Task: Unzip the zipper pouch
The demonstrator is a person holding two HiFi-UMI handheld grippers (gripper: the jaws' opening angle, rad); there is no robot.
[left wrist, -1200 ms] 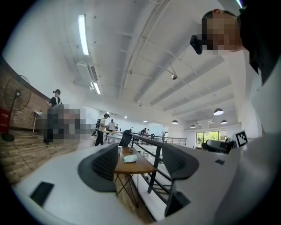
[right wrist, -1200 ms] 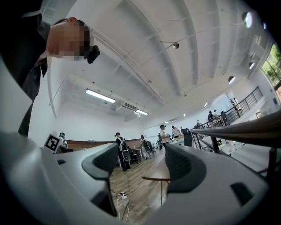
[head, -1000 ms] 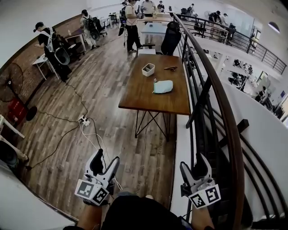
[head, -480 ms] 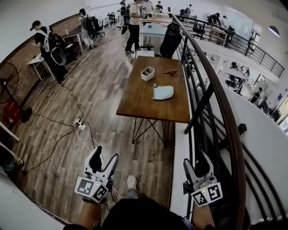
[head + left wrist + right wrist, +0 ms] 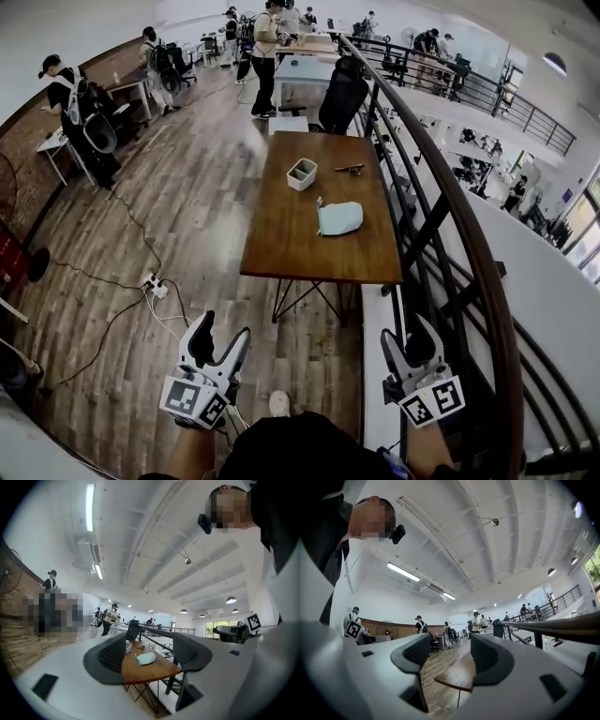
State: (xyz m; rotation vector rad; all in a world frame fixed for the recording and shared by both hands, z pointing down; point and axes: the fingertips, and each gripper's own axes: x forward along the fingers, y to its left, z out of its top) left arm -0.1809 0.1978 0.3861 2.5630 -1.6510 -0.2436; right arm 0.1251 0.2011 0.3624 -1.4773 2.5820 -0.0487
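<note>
At the approach, with the unzipping not yet begun: I hold both tools low over the plank floor, short of the wooden table ahead. The zipper pouch, pale blue, lies on the table's near right part, well apart from either gripper and untouched. Its zip and pull tab are too small for me to make out from here.

The left gripper has its jaws wide and empty, and its own view frames the distant pouch through the gap. The right gripper, just beside the black railing, has its jaws closing with nothing between them. Farther along the table sit a small white tray and a dark object that I cannot identify.

As I judge it, the next move is to reach the table's near edge and bring both grippers over the pouch. One must pin the fabric at the zip's closed end. The other needs narrow jaws to pinch the tab and draw it straight along the teeth, or the light pouch may simply slide.
</note>
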